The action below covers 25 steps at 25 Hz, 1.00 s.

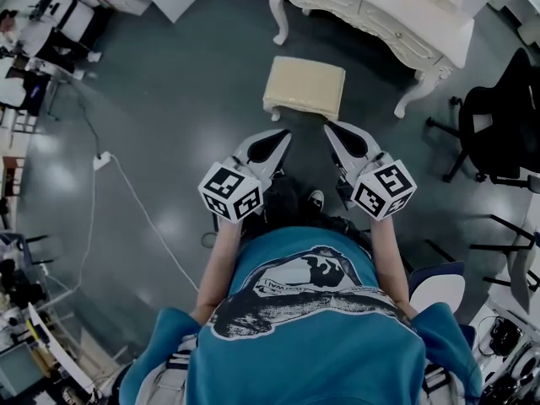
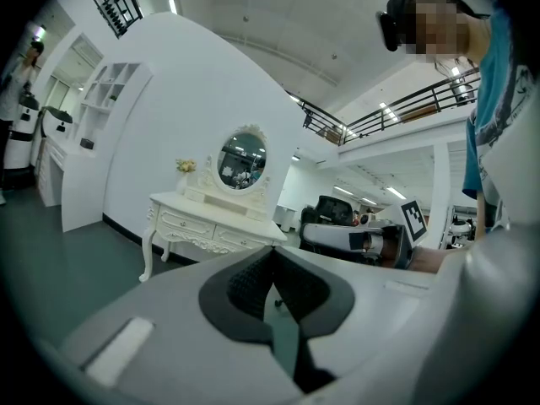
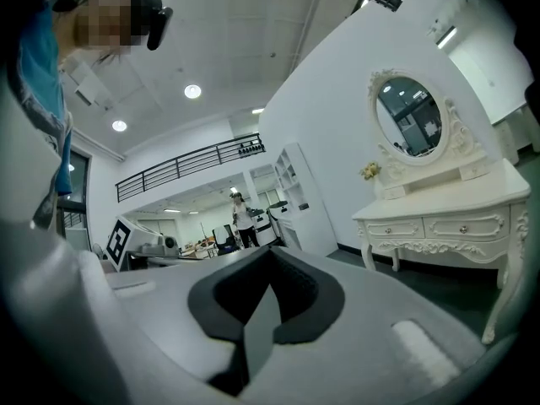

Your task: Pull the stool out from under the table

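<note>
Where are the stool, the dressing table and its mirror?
stool (image 1: 305, 87), head view, middle of its cushioned seat
dressing table (image 3: 447, 226), right gripper view, its drawer front
mirror (image 3: 410, 116), right gripper view, centre of the glass

Plenty of open grey floor (image 1: 186, 83) left of the stool (image 1: 304, 87), plus a gap between it and the white counter (image 1: 380, 15). Right side's tighter, a black office chair (image 1: 498, 125) sits there. A power strip (image 1: 102, 159) and its cable trail across the floor far left.
</note>
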Each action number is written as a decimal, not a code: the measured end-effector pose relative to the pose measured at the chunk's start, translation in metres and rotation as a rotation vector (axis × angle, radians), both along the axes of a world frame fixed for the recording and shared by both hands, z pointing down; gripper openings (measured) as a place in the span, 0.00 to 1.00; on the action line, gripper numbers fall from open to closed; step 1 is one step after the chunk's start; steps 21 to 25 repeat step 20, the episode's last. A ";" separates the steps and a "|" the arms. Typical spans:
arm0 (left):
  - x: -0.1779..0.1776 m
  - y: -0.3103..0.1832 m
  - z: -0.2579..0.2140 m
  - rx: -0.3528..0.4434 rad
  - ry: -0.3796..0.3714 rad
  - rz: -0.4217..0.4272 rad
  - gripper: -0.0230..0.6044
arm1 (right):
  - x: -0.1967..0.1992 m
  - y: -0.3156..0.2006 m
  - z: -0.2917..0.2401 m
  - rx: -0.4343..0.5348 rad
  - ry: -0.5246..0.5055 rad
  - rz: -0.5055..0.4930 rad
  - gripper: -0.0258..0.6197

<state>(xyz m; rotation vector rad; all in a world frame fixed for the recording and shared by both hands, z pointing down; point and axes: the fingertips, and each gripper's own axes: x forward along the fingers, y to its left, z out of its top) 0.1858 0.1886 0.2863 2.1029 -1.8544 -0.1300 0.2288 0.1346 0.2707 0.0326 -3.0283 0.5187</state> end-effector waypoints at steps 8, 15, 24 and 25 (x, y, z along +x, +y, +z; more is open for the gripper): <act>0.012 0.006 -0.004 0.013 -0.010 0.005 0.06 | 0.010 0.011 0.002 0.043 0.016 -0.014 0.04; 0.025 0.000 -0.012 0.032 -0.014 0.030 0.06 | 0.015 0.009 0.002 0.062 0.014 -0.020 0.04; 0.034 -0.004 -0.011 0.024 -0.037 0.045 0.06 | 0.020 0.007 0.002 0.071 0.016 -0.021 0.04; 0.034 -0.004 -0.011 0.024 -0.037 0.045 0.06 | 0.020 0.007 0.002 0.071 0.016 -0.021 0.04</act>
